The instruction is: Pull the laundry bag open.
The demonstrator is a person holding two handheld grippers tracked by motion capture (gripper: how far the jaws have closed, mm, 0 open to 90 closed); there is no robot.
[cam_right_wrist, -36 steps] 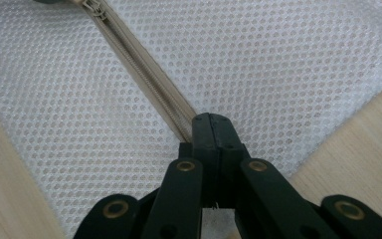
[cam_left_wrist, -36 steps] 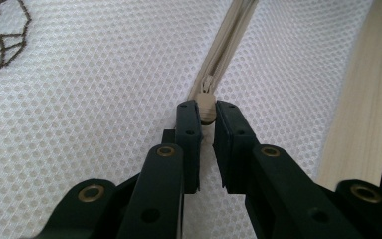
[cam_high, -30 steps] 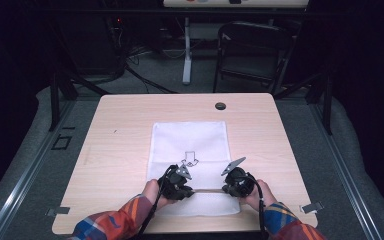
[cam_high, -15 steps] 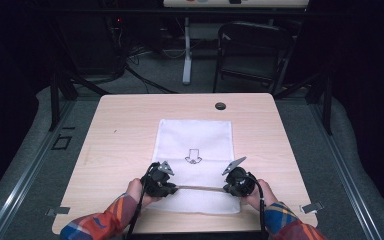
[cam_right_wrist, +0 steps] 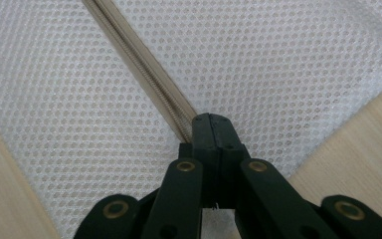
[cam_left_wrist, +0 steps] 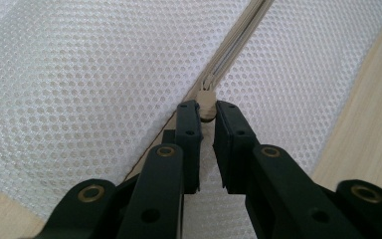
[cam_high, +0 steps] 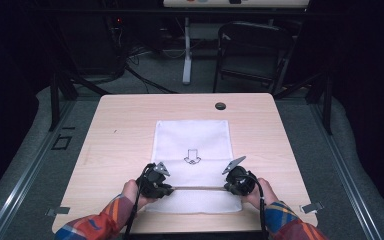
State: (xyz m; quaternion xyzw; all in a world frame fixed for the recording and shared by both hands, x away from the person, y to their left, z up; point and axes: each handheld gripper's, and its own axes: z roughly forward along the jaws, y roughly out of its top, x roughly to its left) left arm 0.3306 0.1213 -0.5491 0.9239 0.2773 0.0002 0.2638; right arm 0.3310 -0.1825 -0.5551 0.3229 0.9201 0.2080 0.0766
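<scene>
Two tools work the mesh bag (cam_high: 192, 145): left tool (cam_left_wrist: 206, 110) grips the zipper pull (cam_left_wrist: 206, 99), nearly fully drawn; right tool (cam_right_wrist: 212, 122) pinches the zipper end (cam_right_wrist: 181, 127).

The light wooden table with rounded corners (cam_high: 120, 130) lies bare on both sides of the tools, and a small round black grommet (cam_high: 220, 106) sits in it well beyond them, near the far edge. Farther off stand a dark metal folding chair (cam_high: 252, 52) and a white post (cam_high: 187, 50) on grey carpet (cam_high: 20, 165), with black cables (cam_high: 145, 80) trailing across. Two small metal brackets (cam_high: 312, 207) flank the tools at the near corners.
</scene>
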